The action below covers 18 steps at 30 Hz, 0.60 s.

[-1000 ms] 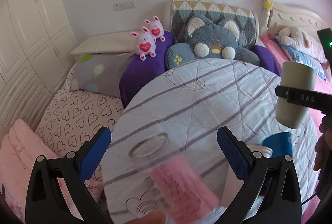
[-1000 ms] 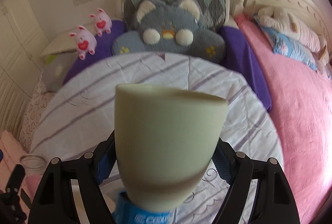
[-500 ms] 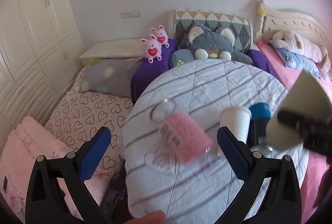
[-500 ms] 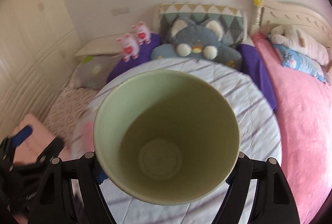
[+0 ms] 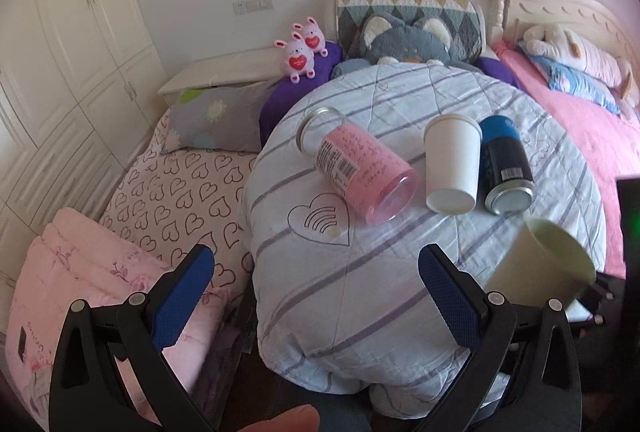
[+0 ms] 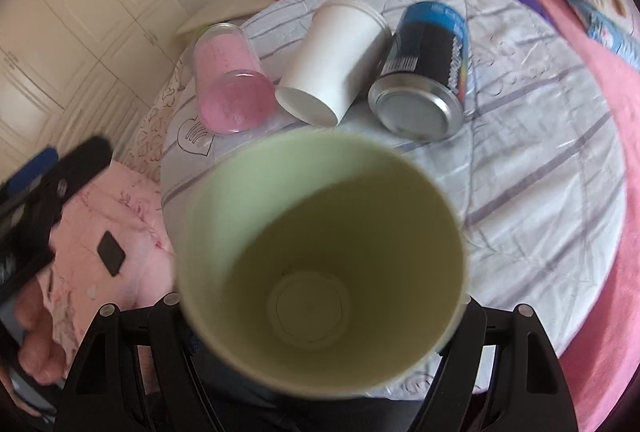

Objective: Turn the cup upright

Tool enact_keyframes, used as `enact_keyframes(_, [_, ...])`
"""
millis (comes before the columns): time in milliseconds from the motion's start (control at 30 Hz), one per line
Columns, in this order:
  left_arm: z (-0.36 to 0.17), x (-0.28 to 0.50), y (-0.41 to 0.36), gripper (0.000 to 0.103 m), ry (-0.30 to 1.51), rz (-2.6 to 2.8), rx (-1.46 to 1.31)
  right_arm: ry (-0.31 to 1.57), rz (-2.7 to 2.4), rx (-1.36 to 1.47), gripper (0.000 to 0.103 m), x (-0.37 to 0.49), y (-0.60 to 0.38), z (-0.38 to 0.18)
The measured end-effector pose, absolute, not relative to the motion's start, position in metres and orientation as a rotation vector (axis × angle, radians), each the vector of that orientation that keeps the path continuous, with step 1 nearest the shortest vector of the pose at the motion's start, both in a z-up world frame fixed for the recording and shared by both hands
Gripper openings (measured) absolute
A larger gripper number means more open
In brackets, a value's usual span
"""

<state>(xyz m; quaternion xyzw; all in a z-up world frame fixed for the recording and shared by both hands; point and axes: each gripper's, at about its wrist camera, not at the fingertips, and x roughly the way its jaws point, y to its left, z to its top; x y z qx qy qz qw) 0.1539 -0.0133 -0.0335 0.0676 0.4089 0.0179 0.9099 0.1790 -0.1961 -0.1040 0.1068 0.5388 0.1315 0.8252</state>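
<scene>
My right gripper (image 6: 320, 316) is shut on a pale green cup (image 6: 320, 240) and holds it in the air over the near edge of the round table (image 6: 540, 160). The cup's open mouth faces the camera and its inside is empty. The cup also shows in the left wrist view (image 5: 540, 268) at the right, tilted, above the table's near right edge. My left gripper (image 5: 316, 292) is open and empty, held back from the table's near left edge.
On the striped tablecloth (image 5: 360, 272) lie a pink glass jar (image 5: 360, 172), a white paper cup (image 5: 452, 164) and a blue can (image 5: 506, 168), all on their sides. Beds with pillows and plush toys surround the table. A folded pink quilt (image 5: 80, 280) lies at the left.
The green cup has turned from mouth-down to tilted with its mouth toward the right wrist camera. Both grippers have drawn back and up from the table, so the lying items came into view.
</scene>
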Motion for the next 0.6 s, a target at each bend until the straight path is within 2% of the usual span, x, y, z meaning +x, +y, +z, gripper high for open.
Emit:
enact_keyframes(267, [-0.040,0.157,-0.010,0.103,0.863,0.064,0.153,1.138,0.259,0.280,0.081,0.197,-0.196,-0.125])
enact_keyframes(600, [-0.037,0.149,-0.021,0.103,0.854,0.034,0.176,1.052,0.194,0.300,0.082,0.163,-0.213,-0.104])
